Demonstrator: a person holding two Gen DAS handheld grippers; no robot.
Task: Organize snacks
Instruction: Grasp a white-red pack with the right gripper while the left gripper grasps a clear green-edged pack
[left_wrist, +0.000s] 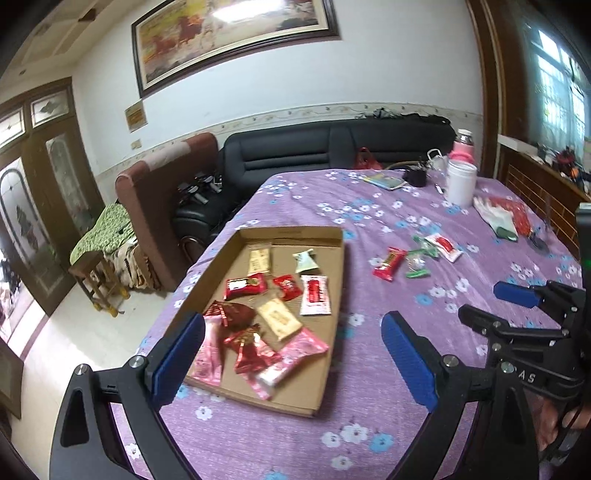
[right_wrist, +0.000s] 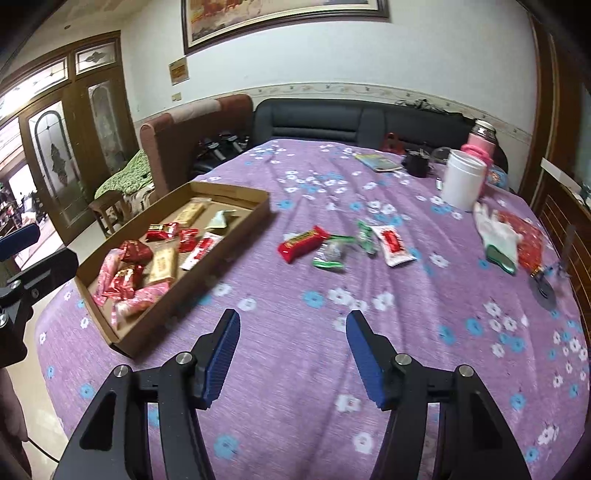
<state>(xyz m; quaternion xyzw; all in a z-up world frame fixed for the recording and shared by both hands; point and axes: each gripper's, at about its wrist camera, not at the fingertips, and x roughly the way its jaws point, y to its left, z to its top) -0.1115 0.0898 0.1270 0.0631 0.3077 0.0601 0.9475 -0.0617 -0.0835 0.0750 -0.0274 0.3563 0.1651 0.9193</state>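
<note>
Crinkly foil snack packets (left_wrist: 255, 325) are seen in a shallow cardboard tray (left_wrist: 332, 332) at frame centre; left gripper (left_wrist: 291, 354) and right gripper (right_wrist: 291, 354) jaws are held wide apart, empty.

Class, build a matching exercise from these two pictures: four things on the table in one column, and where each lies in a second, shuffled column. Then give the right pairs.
Things:
1. beige snack bar
2. long red snack
3. white tub
4. white glove

Places:
A. far side of the table, standing upright
B. inside the cardboard tray
C. loose on the purple cloth, beside green-wrapped sweets
D. lying flat, partly over a red packet

Pairs: 1-B, 2-C, 3-A, 4-D
</note>
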